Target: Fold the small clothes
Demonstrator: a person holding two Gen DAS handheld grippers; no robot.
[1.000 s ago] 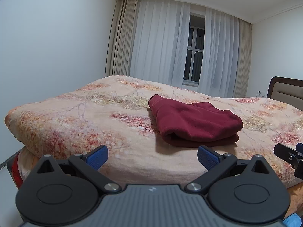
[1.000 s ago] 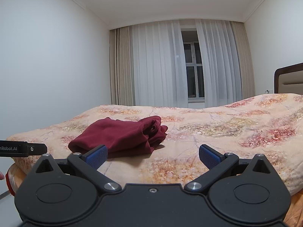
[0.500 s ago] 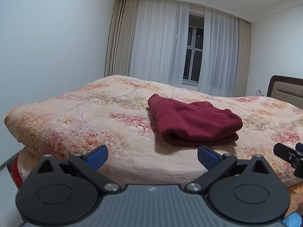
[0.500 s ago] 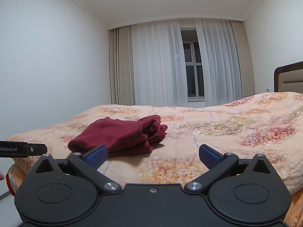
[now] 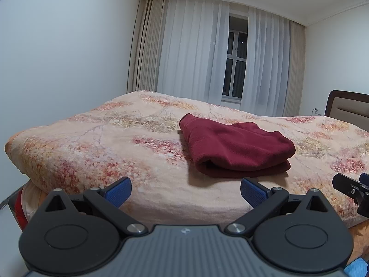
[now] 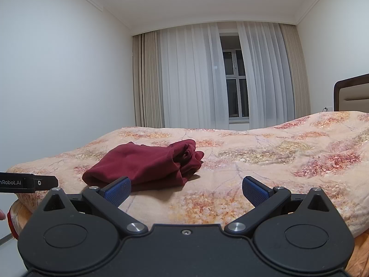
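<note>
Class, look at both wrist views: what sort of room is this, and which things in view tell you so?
Most likely a home bedroom. A bed with a floral cover fills the foreground, a padded headboard stands at its right end, and sheer curtains hang over a window. A folded maroon garment lies on the bed.

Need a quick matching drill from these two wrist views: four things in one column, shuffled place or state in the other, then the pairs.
Column 1:
1. maroon garment
2. left gripper
3. headboard
4. window

Column 2:
A. behind the parted sheer curtains
B. open, holding nothing, short of the bed edge
C. at the far right end of the bed
D. folded, lying on the floral bedspread

Pairs: 1-D, 2-B, 3-C, 4-A

The right gripper is likewise open and apart from the garment.
</note>
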